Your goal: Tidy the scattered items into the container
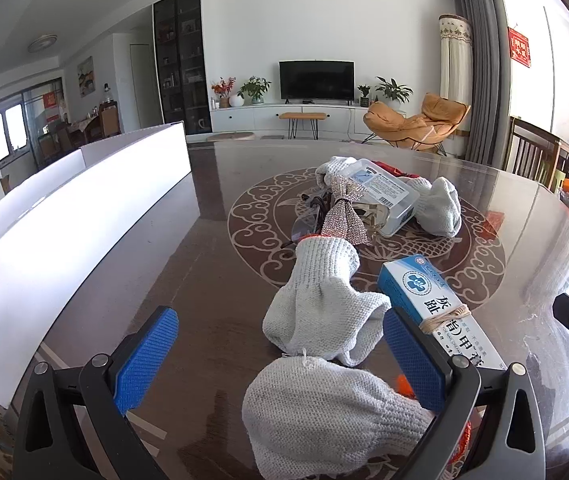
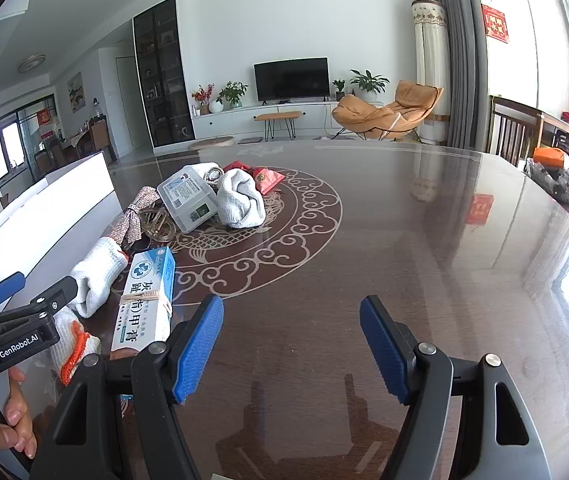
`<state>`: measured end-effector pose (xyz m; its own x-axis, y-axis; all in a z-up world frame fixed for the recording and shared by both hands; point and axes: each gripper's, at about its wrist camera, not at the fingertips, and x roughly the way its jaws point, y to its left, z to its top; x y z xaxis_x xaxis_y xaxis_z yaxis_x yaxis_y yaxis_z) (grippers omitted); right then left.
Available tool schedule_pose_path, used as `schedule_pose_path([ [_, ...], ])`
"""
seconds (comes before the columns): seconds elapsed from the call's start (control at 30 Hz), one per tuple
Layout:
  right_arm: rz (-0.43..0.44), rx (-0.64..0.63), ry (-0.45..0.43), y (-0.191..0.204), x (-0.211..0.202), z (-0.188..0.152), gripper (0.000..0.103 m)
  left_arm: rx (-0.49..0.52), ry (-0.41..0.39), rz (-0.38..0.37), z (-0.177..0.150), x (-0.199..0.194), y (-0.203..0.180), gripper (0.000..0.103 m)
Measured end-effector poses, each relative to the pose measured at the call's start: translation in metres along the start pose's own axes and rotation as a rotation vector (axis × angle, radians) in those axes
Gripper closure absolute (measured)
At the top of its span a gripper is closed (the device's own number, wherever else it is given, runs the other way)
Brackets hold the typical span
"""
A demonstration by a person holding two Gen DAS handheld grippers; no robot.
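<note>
Your left gripper (image 1: 280, 356) has its blue fingers (image 1: 146, 360) spread wide over the table (image 1: 212, 280), tilted down, with a grey knit glove (image 1: 324, 408) lying between them; the pads are not pressing on it. A second glove (image 1: 324, 300) lies just beyond the first, touching it, its cuff pointing toward the pile. Just right of your right-hand pad sits a blue and white box (image 1: 432, 304) bound with a rubber band, close against the finger.

Farther out, near the middle of the table's round inlay, lies the rest of the clutter: a sparkly bow (image 1: 344, 216), a clear plastic case (image 1: 384, 196) with a label, and another bundled glove (image 1: 440, 204), all heaped together and touching. Something red shows behind the heap, too hidden to name.

The white container (image 1: 84, 208) stands along the left side of the table, well apart from the pile, its wall bright in the light.

Your right gripper (image 2: 290, 344) hangs over bare table (image 2: 404, 240) to the right of the box (image 2: 146, 300), fingers (image 2: 196, 350) wide apart and holding nothing. From its camera your left gripper (image 2: 32, 292) and the hand (image 2: 12, 424) holding it show at the left edge
</note>
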<state>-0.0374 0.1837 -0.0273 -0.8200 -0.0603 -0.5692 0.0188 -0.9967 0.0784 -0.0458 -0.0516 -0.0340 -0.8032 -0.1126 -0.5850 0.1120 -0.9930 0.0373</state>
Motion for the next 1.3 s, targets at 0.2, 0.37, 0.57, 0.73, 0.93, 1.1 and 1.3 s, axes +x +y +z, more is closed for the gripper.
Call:
schedule_pose_path([
  [0.2, 0.001, 0.001, 0.001, 0.0, 0.0, 0.0, 0.03, -0.011, 0.004, -0.001, -0.001, 0.002, 0.001, 0.0],
  [0.37, 0.004, 0.001, 0.004, 0.001, 0.0, 0.0, 0.03, -0.01, 0.014, -0.002, 0.0, 0.004, 0.0, 0.0],
  [0.57, 0.004, 0.002, 0.005, 0.001, 0.0, 0.0, 0.03, -0.036, 0.034, -0.009, -0.001, 0.008, 0.005, 0.0],
  [0.73, 0.006, 0.004, 0.005, 0.0, 0.001, 0.0, 0.03, -0.04, 0.032, -0.008, -0.002, 0.007, 0.005, 0.0],
  [0.93, 0.01, 0.006, 0.006, 0.0, 0.001, 0.0, 0.03, -0.038, 0.037, -0.003, -0.001, 0.009, 0.004, 0.0],
  [1.1, 0.013, 0.008, 0.006, 0.0, 0.001, 0.0, 0.03, -0.055, 0.051, -0.006, -0.001, 0.011, 0.006, 0.0],
  [1.3, 0.013, 0.008, 0.007, 0.0, 0.001, 0.0, 0.03, -0.045, 0.051, -0.003, -0.002, 0.012, 0.005, 0.0],
])
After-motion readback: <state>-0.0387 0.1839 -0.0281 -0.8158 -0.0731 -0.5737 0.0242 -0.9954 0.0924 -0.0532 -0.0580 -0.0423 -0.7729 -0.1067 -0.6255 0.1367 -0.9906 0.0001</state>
